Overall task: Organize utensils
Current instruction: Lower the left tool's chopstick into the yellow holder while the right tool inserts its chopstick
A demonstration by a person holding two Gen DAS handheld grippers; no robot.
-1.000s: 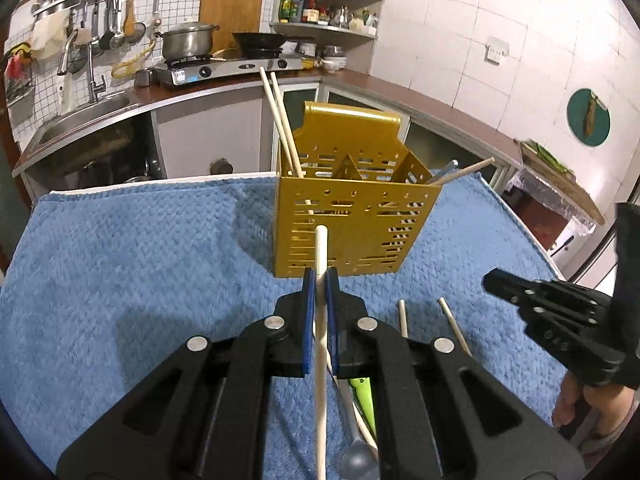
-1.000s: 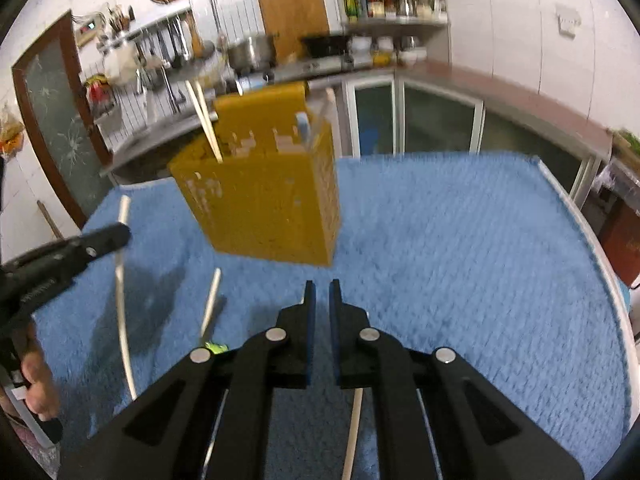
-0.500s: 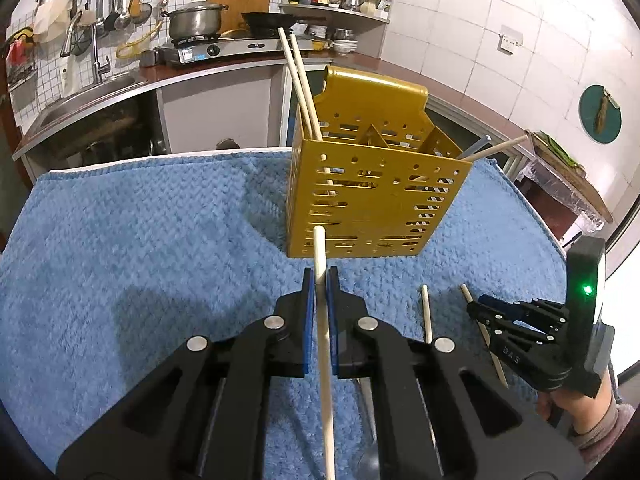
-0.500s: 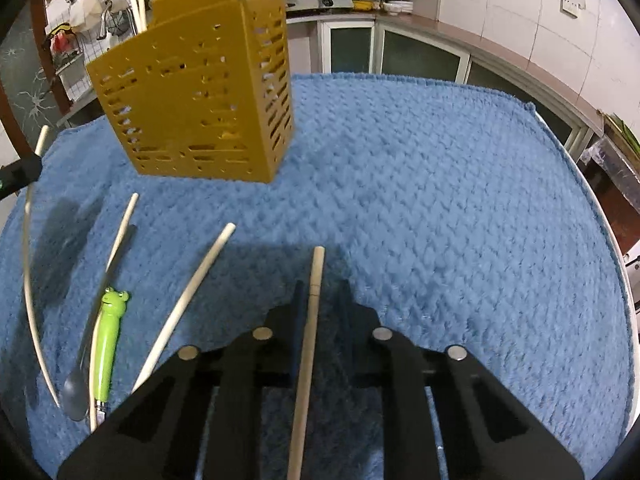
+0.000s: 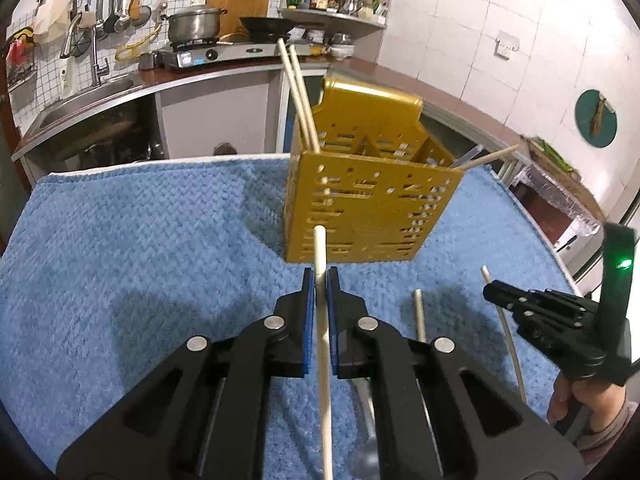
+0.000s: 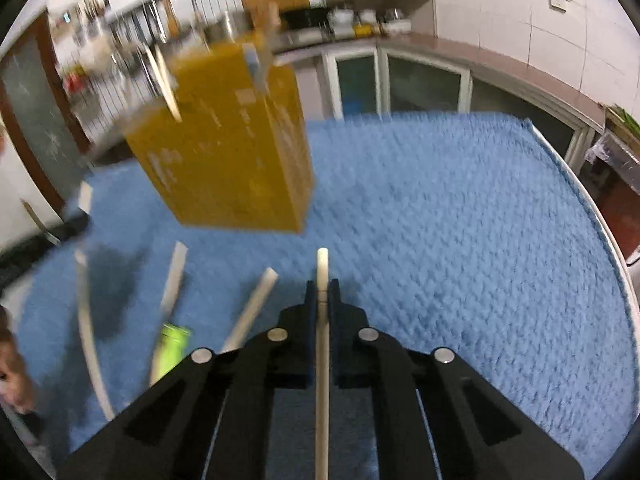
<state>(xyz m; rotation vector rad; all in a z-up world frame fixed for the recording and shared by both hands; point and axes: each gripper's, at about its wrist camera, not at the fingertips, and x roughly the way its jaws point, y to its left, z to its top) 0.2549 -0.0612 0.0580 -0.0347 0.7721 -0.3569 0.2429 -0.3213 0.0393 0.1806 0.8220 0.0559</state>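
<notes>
A yellow slotted utensil caddy (image 5: 368, 208) stands on the blue towel (image 5: 140, 260) with three chopsticks sticking out of it. My left gripper (image 5: 319, 280) is shut on a pale chopstick (image 5: 322, 360) just in front of the caddy. The right gripper (image 6: 322, 288) has its jaws closing, and its pads press on a second chopstick (image 6: 322, 360). In the left wrist view this right gripper (image 5: 490, 291) is at the right with its chopstick (image 5: 514, 356). The right wrist view is blurred; there the caddy (image 6: 228, 160) is at the upper left.
Loose chopsticks (image 6: 256, 308) (image 6: 174, 276) and a green frog-handled utensil (image 6: 172, 344) lie on the towel left of the right gripper. A grey spoon (image 5: 366, 400) lies under the left gripper. A counter with a sink and stove (image 5: 208, 52) is behind. The table edge (image 6: 616, 248) curves at the right.
The right gripper sank to the towel, opened around a lying chopstick and shut on it. The left gripper stays shut on its chopstick near the caddy.
</notes>
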